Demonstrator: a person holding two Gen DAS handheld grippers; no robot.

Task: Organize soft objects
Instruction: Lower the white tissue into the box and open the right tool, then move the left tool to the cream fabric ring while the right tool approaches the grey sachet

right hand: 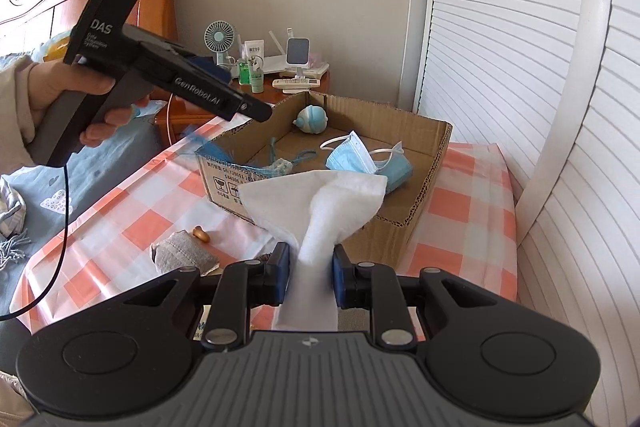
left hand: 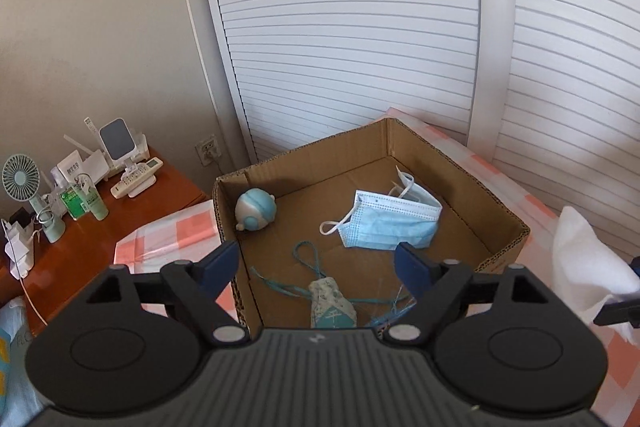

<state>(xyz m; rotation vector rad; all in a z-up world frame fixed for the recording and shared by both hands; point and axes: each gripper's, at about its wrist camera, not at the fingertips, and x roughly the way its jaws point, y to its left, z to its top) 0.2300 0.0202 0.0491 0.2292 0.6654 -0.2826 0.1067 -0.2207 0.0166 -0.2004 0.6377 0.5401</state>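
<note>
A cardboard box (left hand: 508, 215) (right hand: 424, 155) stands on a checked cloth. In it lie blue face masks (left hand: 390, 225) (right hand: 352, 157), a round blue-and-white plush (left hand: 256, 213) (right hand: 312, 119) and a small sachet with teal cords (left hand: 330, 301) (right hand: 282, 165). My left gripper (left hand: 318, 265) is open and empty above the box's near side; it also shows in the right wrist view (right hand: 224, 99). My right gripper (right hand: 310, 269) is shut on a white tissue (right hand: 324, 203), held in front of the box; the tissue shows at the right of the left wrist view (left hand: 588, 263).
A grey fabric pouch (right hand: 182, 255) and a small orange object (right hand: 200, 234) lie on the checked cloth (right hand: 132, 203) left of my right gripper. A wooden nightstand (left hand: 96, 239) with a fan, bottles and a power strip stands left. Louvred doors (left hand: 360, 27) rise behind the box.
</note>
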